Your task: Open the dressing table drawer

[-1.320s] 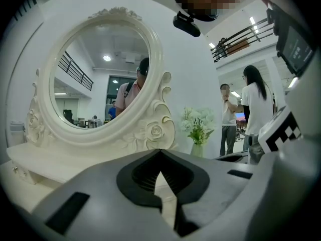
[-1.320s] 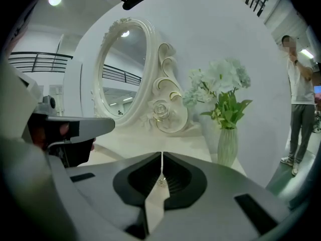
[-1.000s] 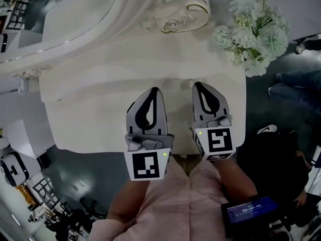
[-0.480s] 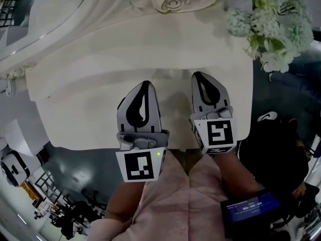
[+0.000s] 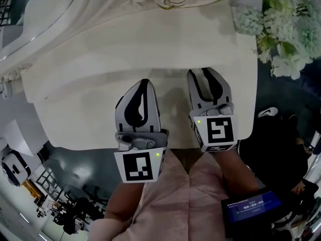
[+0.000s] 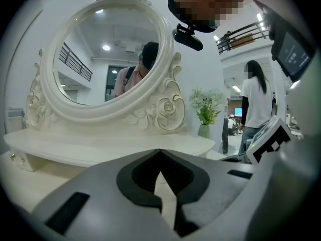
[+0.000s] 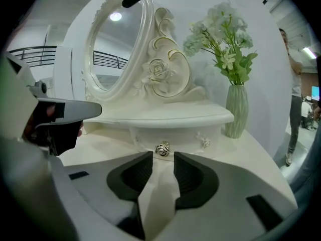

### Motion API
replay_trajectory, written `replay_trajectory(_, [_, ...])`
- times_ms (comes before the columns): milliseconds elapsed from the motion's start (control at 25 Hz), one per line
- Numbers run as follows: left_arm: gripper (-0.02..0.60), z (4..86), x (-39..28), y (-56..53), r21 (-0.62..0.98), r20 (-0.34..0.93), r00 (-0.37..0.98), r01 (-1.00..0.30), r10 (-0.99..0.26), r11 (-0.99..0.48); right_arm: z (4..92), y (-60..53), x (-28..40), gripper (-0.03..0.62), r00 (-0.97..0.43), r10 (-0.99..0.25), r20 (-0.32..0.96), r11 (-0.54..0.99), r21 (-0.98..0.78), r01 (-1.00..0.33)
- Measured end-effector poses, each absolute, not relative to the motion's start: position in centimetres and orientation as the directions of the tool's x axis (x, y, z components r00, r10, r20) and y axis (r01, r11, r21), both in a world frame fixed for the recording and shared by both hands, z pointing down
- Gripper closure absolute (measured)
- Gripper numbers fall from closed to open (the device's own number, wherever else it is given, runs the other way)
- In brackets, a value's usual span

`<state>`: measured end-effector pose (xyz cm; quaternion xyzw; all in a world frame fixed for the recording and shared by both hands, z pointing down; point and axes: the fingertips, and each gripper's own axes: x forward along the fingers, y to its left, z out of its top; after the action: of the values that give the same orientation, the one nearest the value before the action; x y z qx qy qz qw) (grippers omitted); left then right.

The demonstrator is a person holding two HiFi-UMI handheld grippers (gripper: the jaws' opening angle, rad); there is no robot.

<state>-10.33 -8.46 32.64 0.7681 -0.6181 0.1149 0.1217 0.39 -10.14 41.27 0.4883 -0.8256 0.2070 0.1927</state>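
Observation:
The cream dressing table (image 5: 90,99) has a small drawer (image 7: 183,135) under its mirror shelf, with a round metal knob (image 7: 162,148). My right gripper (image 7: 163,156) points straight at that knob from just short of it. Its jaws are opening, with a narrow gap and nothing between them. In the head view the right gripper (image 5: 205,71) hovers over the tabletop right of centre. My left gripper (image 5: 144,82) hangs beside it, a little nearer to me. Its jaws are shut and empty, and the left gripper (image 6: 160,151) faces the oval mirror (image 6: 108,49).
White flowers (image 5: 281,29) in a pale green vase (image 7: 236,109) stand at the table's right end. A carved rose scroll (image 7: 161,69) flanks the mirror. A person in a white top (image 6: 257,104) stands beyond the table's right side. A dark bag (image 5: 271,159) lies on the floor.
The right gripper's jaws have parted from shut to a narrow gap. Both grippers have sunk slightly toward the tabletop. The left gripper stays shut.

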Motion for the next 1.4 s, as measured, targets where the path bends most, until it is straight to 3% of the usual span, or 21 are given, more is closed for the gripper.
replay_trajectory(1400, [0.574, 32.3, -11.0, -8.3, 0.044, 0.330, 0.210, -0.977, -0.920, -0.207, 41.6, -10.2, 0.0, 0.488, -0.409, -0.722, 0.557, 0.417, -0.121, -0.901])
